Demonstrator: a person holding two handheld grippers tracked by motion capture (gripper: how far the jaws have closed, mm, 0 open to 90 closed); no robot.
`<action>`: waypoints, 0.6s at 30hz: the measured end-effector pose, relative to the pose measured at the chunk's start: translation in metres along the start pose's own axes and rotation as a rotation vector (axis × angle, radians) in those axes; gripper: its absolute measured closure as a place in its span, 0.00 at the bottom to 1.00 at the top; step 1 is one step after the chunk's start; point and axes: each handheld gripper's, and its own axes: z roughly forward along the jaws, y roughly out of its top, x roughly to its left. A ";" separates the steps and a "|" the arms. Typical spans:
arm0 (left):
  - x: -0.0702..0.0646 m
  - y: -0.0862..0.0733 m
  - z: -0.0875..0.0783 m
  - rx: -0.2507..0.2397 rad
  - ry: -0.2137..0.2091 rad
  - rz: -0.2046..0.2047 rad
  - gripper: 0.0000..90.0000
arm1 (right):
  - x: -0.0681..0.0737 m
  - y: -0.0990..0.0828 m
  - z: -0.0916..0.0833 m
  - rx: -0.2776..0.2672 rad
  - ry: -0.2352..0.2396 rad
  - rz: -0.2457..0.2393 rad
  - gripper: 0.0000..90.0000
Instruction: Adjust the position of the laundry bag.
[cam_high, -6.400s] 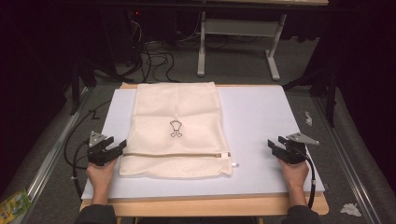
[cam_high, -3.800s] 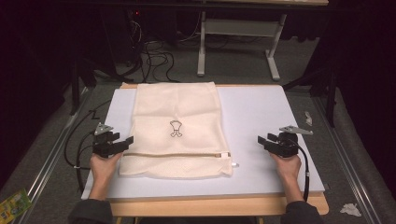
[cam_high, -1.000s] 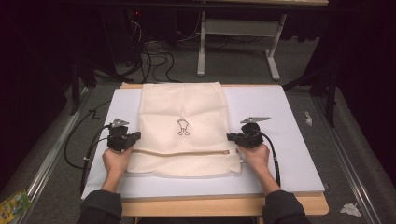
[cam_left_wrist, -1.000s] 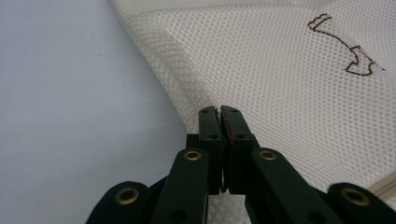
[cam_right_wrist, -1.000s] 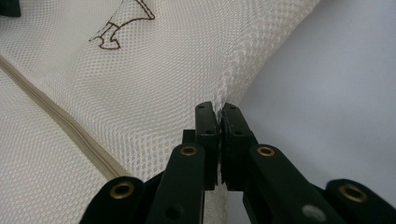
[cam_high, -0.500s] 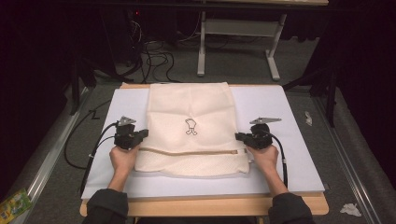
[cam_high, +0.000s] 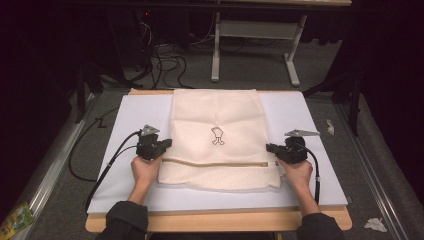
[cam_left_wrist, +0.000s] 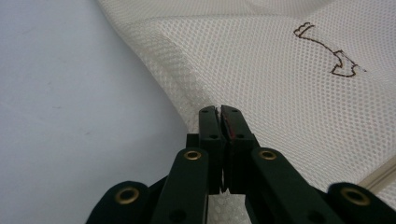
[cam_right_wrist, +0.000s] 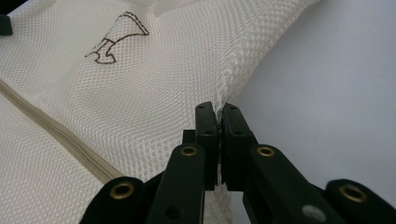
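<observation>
Because the mesh bag (cam_high: 217, 140) lying flat on the white tabletop (cam_high: 310, 125) looks light and limp (it sags anywhere unsupported), both side seams suit best, where the left gripper (cam_left_wrist: 219, 112) and right gripper (cam_right_wrist: 218, 109) have jaws pinched on it.

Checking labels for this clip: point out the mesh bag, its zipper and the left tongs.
mesh bag (cam_high: 215, 112), high view, upper panel of the cloth.
zipper (cam_high: 215, 163), high view, middle of the strip.
left tongs (cam_left_wrist: 220, 112), left gripper view, between the closed tips pinching the bag's edge.

White-topped table (cam_high: 310, 120) bears a cream mesh bag (cam_high: 217, 120).
</observation>
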 end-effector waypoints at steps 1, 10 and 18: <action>-0.001 0.000 0.002 -0.003 -0.004 0.003 0.98 | -0.001 -0.001 -0.001 -0.004 0.000 0.003 0.99; -0.007 -0.002 0.009 -0.002 -0.020 -0.001 0.98 | -0.009 -0.012 -0.006 -0.005 -0.019 0.030 0.99; -0.014 -0.004 0.015 -0.007 -0.037 -0.021 0.98 | -0.010 -0.014 -0.015 0.001 -0.042 0.023 0.99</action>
